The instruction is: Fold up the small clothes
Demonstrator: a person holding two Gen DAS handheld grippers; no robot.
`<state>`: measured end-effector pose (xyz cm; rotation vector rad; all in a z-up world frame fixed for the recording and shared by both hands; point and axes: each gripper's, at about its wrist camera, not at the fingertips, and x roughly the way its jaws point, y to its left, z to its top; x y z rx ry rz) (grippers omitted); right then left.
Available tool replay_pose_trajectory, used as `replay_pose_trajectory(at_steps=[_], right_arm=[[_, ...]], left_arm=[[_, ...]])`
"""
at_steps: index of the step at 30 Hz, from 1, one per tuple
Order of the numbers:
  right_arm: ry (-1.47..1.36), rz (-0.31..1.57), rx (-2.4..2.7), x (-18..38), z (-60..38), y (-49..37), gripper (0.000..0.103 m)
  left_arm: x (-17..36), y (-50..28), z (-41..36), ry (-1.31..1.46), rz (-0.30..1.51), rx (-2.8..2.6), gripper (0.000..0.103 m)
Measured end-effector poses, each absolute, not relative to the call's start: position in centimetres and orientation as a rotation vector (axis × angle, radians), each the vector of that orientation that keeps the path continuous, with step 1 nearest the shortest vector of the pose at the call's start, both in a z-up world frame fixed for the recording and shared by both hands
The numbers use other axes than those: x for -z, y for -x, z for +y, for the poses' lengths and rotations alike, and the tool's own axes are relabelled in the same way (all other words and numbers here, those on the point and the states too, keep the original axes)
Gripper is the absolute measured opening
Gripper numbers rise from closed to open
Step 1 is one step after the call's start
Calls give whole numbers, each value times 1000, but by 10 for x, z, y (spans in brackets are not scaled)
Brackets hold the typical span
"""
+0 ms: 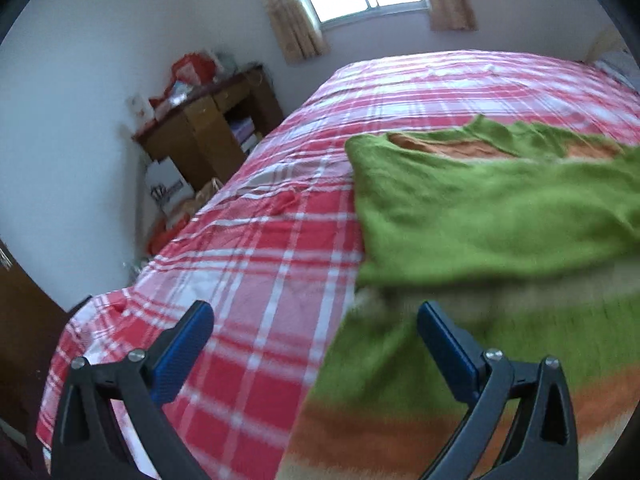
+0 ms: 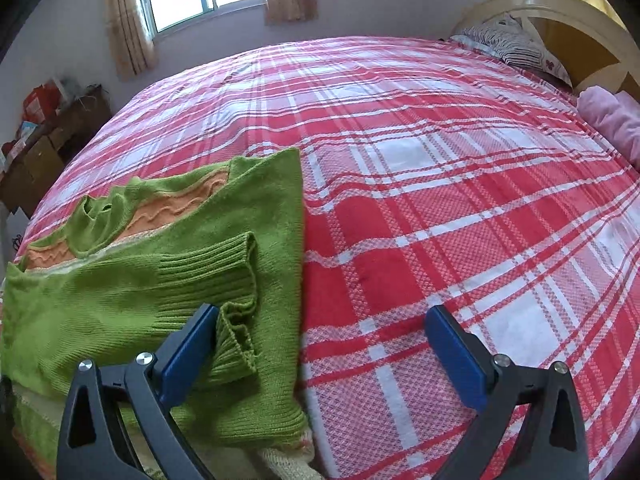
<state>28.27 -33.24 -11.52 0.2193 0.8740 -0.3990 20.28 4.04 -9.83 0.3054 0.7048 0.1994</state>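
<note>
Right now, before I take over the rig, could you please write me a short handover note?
Left gripper: open, holding nothing, at the sweater's left edge.
Right gripper: open, holding nothing, at its right edge.
The green sweater lies on the plaid bedspread, neckline away from you.
Done: both sides appear folded in, one ribbed cuff lying on top.
Left: probably fold it in half lengthwise and tidy it.

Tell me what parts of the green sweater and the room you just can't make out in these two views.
- Green sweater: its near hem in the left wrist view is smeared by motion blur.
- The sweater's left side in the right wrist view: cut off by the frame edge.
- Clutter on the wooden desk: too small and soft to identify.
</note>
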Motion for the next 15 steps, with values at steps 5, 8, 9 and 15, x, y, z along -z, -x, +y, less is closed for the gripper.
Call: replay_pose_trajectory(at_steps=[5, 8, 9, 15], right_arm=[[-219, 874, 399, 115, -334, -282, 102], [-220, 873, 399, 115, -335, -281, 102], [-220, 873, 398, 115, -335, -281, 102], [-221, 873, 399, 116, -333, -283, 102]], left_arm=[[100, -164, 72, -185, 735, -144, 103], [107, -151, 94, -105, 790, -131, 103], [109, -145, 98, -87, 798, -131, 103], [109, -103, 105, -6, 811, -47, 103]])
